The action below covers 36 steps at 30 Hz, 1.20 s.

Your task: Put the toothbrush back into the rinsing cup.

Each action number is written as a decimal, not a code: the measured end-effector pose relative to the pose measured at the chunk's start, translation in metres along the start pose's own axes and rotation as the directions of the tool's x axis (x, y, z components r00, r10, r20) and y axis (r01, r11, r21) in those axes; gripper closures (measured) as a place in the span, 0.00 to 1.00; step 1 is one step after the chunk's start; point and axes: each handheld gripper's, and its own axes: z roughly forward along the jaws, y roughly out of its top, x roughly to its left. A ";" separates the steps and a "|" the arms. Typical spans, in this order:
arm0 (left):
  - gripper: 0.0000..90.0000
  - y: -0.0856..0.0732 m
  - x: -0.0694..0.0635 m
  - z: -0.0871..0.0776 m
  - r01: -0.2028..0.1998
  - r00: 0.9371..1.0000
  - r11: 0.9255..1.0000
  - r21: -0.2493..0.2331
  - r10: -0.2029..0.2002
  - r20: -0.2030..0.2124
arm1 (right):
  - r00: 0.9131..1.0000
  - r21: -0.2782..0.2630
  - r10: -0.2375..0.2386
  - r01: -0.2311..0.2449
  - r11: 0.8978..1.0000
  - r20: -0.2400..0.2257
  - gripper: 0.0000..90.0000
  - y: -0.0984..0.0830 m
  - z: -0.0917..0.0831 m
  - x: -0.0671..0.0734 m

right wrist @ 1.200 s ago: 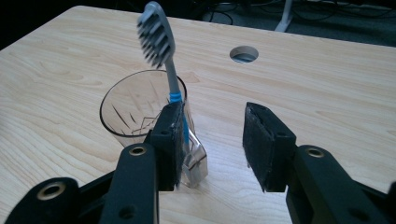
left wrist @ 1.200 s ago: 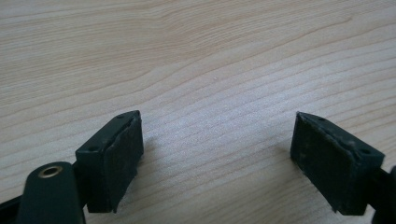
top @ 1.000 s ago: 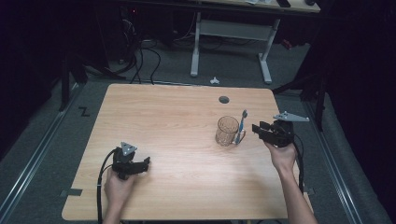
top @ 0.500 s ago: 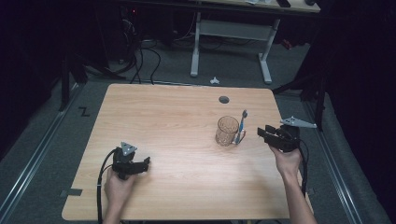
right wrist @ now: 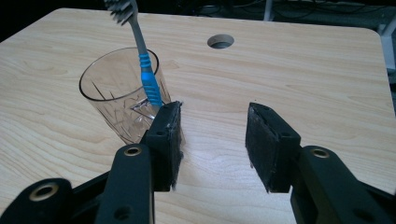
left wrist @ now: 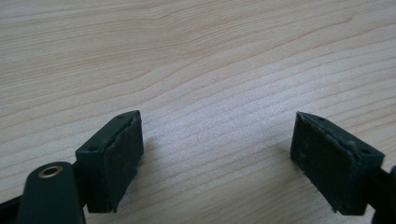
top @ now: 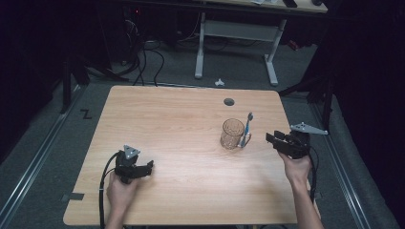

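A clear cut-glass tumbler (top: 232, 133) (right wrist: 112, 93) stands upright on the right half of the wooden table (top: 191, 191). A toothbrush (top: 247, 128) (right wrist: 147, 74) with a blue and grey handle leans on the tumbler's right side, bristles up. Its lower end is hidden behind one jaw in the right gripper view. My right gripper (top: 270, 138) (right wrist: 212, 137) is just right of the brush, pointing at it, open with nothing between its pads. My left gripper (top: 151, 166) (left wrist: 217, 154) sits low over bare wood near the front left, jaws wide open and empty.
A round cable hole (top: 229, 101) (right wrist: 220, 41) is in the table behind the tumbler. Beyond the far edge stand a white desk frame (top: 234, 33) and floor cables (top: 148, 52). The table's right edge is close to my right hand (top: 297, 169).
My right gripper has drawn back a little from the tumbler and toothbrush, toward the right and the near edge. The left gripper, the tumbler and the brush have stayed where they were.
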 end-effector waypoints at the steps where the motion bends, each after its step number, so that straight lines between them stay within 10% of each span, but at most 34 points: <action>1: 0.20 0.000 0.000 0.000 0.000 1.000 1.000 0.000 0.000 -0.001 | 1.000 0.001 0.000 0.000 1.000 0.001 0.62 -0.001 0.000 0.000; 36: 0.20 0.000 0.000 0.000 0.000 1.000 1.000 0.000 0.000 0.000 | 0.999 0.032 0.027 -0.028 0.999 0.016 0.62 -0.031 0.003 -0.004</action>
